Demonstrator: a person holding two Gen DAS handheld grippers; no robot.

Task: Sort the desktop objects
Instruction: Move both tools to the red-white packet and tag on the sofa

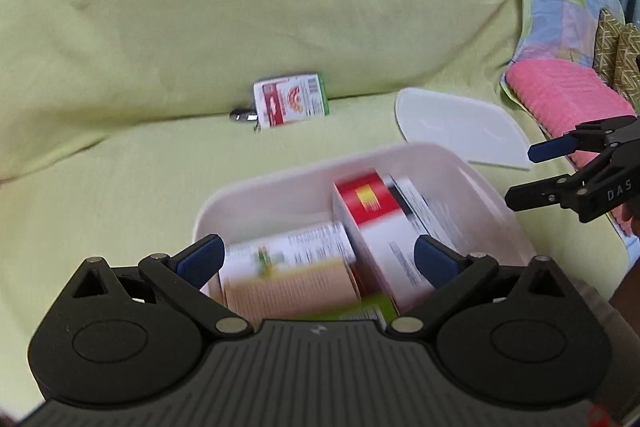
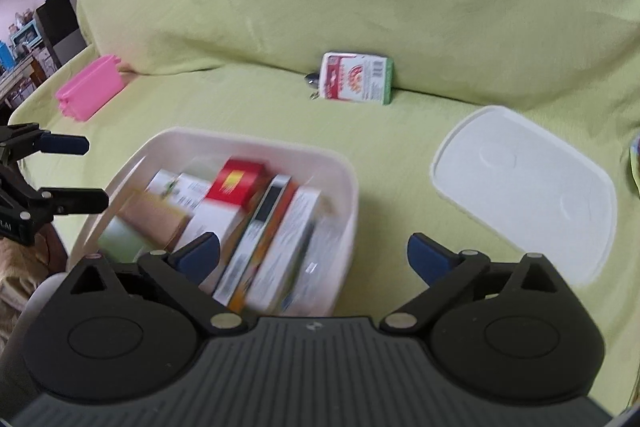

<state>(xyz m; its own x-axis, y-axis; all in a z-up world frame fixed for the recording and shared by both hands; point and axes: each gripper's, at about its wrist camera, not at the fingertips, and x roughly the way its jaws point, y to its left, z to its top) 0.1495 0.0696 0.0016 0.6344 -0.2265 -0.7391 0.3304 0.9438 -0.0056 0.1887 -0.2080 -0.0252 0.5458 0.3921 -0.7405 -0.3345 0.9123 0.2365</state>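
A white plastic bin (image 1: 280, 187) (image 2: 344, 195) sits on the green-covered sofa seat, packed with several boxes, among them a red-topped box (image 1: 366, 201) (image 2: 238, 181). My left gripper (image 1: 318, 259) hovers open over the bin's near side, nothing between its fingers. My right gripper (image 2: 314, 257) hangs open above the bin's right wall, also empty. Each gripper shows at the edge of the other's view: right gripper (image 1: 524, 173), left gripper (image 2: 94, 173). A red-and-white packet (image 1: 292, 101) (image 2: 356, 79) leans against the backrest, a small metal object (image 1: 242, 115) (image 2: 312, 79) beside it.
The bin's white lid (image 1: 464, 131) (image 2: 524, 187) lies flat on the seat to the right. A pink case (image 2: 90, 93) rests at the far left of the seat. A pink towel (image 1: 568, 95) and patterned cloth (image 1: 560, 7) lie at the right end.
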